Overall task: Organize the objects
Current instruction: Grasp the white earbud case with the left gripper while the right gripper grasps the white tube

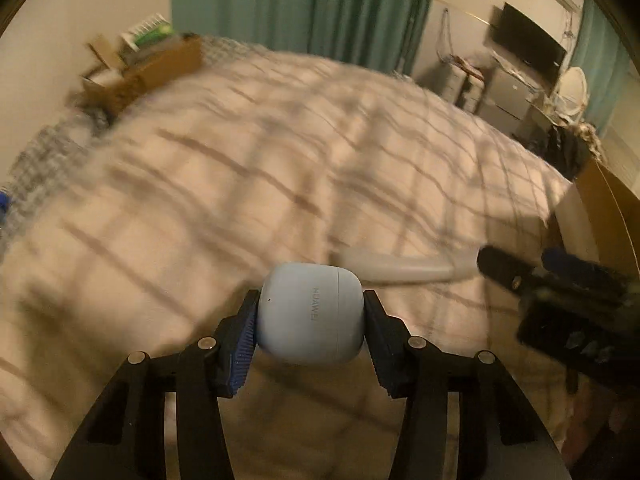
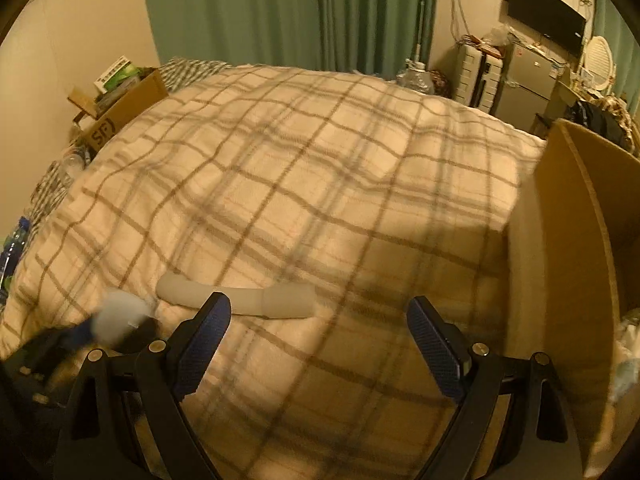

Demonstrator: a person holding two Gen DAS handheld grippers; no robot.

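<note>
My left gripper [image 1: 310, 314] is shut on a pale blue Huawei earbud case [image 1: 310, 312] and holds it above the plaid blanket [image 1: 240, 184]. The case also shows blurred at the lower left of the right wrist view [image 2: 116, 318]. A long white cylindrical object [image 2: 236, 300] lies on the blanket just ahead of my right gripper [image 2: 320, 328], which is open and empty; it shows in the left wrist view too [image 1: 400, 268]. The right gripper appears at the right of the left wrist view [image 1: 560, 280].
An open cardboard box [image 2: 576, 240] stands at the right edge of the bed. Another cardboard box [image 2: 120, 112] with packages sits at the far left. Green curtains [image 2: 280, 12], a small fridge [image 2: 524, 88] and a wall TV [image 2: 548, 12] are behind.
</note>
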